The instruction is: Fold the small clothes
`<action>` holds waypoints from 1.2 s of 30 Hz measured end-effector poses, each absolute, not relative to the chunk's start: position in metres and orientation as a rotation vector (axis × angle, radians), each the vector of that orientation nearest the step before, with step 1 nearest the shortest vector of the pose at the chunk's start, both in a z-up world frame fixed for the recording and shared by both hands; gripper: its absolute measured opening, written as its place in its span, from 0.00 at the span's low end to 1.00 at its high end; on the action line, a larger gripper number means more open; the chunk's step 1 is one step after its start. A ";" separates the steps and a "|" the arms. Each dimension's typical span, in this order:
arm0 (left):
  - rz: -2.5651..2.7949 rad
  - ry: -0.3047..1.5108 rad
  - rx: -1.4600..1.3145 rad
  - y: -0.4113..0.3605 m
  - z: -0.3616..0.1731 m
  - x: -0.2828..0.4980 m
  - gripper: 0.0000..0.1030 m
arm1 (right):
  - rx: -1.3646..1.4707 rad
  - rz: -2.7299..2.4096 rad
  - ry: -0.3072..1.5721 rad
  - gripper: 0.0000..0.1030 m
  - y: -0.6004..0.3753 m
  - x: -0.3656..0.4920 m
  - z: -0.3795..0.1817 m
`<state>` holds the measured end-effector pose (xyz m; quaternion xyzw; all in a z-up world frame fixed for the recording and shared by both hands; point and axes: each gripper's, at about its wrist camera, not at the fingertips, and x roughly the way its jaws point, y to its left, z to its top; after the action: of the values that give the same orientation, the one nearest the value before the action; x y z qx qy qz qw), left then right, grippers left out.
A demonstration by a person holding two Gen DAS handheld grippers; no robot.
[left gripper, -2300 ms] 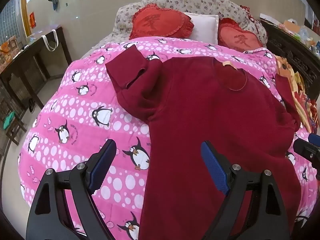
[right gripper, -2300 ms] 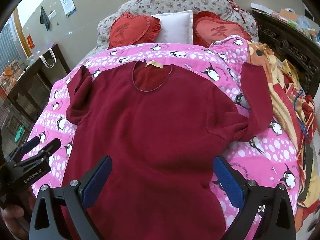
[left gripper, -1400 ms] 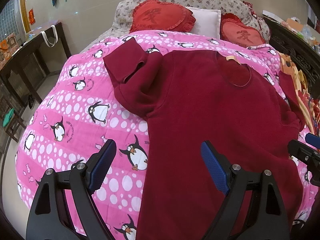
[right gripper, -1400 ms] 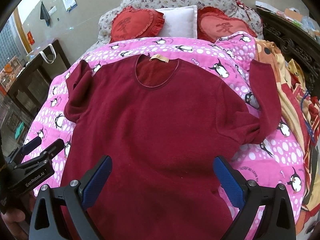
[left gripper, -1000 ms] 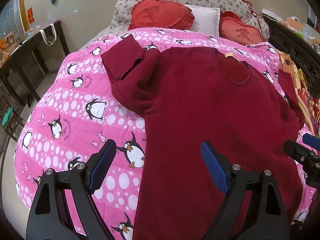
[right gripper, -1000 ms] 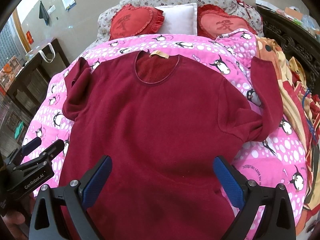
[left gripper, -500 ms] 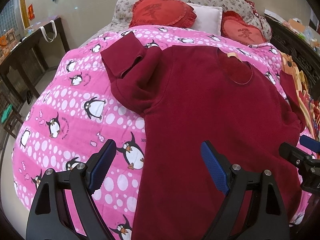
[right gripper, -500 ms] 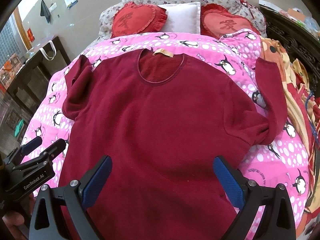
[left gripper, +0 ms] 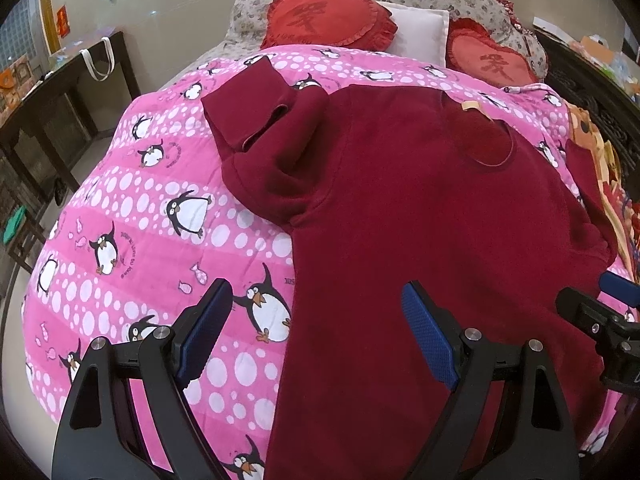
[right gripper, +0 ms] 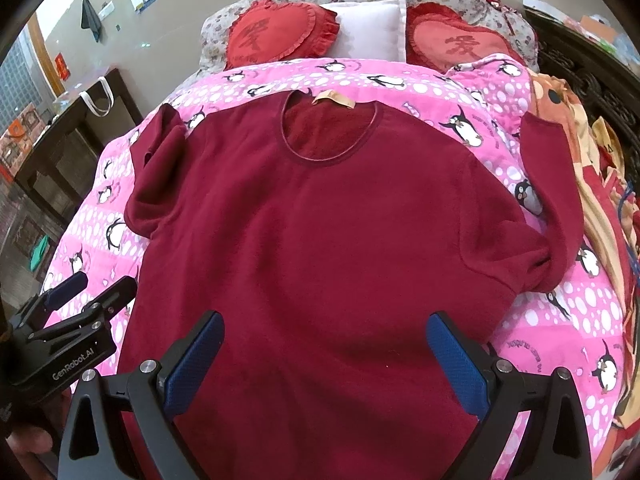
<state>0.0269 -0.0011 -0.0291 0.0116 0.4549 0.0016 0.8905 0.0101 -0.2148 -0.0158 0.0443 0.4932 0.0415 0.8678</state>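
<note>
A pink penguin-print quilt (right gripper: 460, 92) covers the bed; on it the dark red fleece long-sleeved top (right gripper: 332, 232) lies flat, neckline away. It looks soft, limp and light; the doubled-back sleeves offer holds. Left gripper (left gripper: 316, 332) and right gripper (right gripper: 324, 360) hover spread, empty.

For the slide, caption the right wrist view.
Open right gripper poised over a dark red sweater spread flat on a pink penguin quilt.

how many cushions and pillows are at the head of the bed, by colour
Red heart cushions: 2, one on the left and one on the right
White pillow: 1, between them
Total: 3
</note>
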 end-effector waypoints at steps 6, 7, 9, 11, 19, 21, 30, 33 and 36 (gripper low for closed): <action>0.015 0.957 0.017 0.004 -0.034 0.034 0.84 | 0.082 0.100 1.047 0.97 -0.208 0.017 -0.021; 0.018 0.959 0.017 0.005 -0.035 0.035 0.84 | 0.079 0.103 1.049 0.97 -0.206 0.019 -0.022; 0.023 0.966 0.013 0.007 -0.037 0.039 0.84 | 0.075 0.107 1.054 0.97 -0.203 0.021 -0.024; 0.030 0.970 0.012 0.010 -0.039 0.043 0.84 | 0.071 0.112 1.060 0.97 -0.200 0.025 -0.027; 0.055 0.971 -0.023 0.028 -0.042 0.066 0.84 | 0.055 0.145 1.060 0.97 -0.185 0.047 -0.031; 0.070 0.972 -0.038 0.036 -0.043 0.072 0.84 | 0.079 0.182 1.040 0.97 -0.180 0.055 -0.026; 0.133 0.974 -0.085 0.073 -0.049 0.100 0.84 | 0.095 0.349 0.965 0.89 -0.129 0.113 -0.004; 0.146 0.978 -0.102 0.084 -0.053 0.105 0.84 | 0.071 0.408 0.939 0.82 -0.106 0.133 0.004; 0.157 0.985 -0.123 0.094 -0.058 0.110 0.84 | 0.065 0.468 0.913 0.82 -0.081 0.152 0.009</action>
<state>0.1100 0.0939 -0.0583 -0.0590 0.4721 0.0755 0.8763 0.1522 -0.0810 0.0093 0.0309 0.4366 0.2240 0.8708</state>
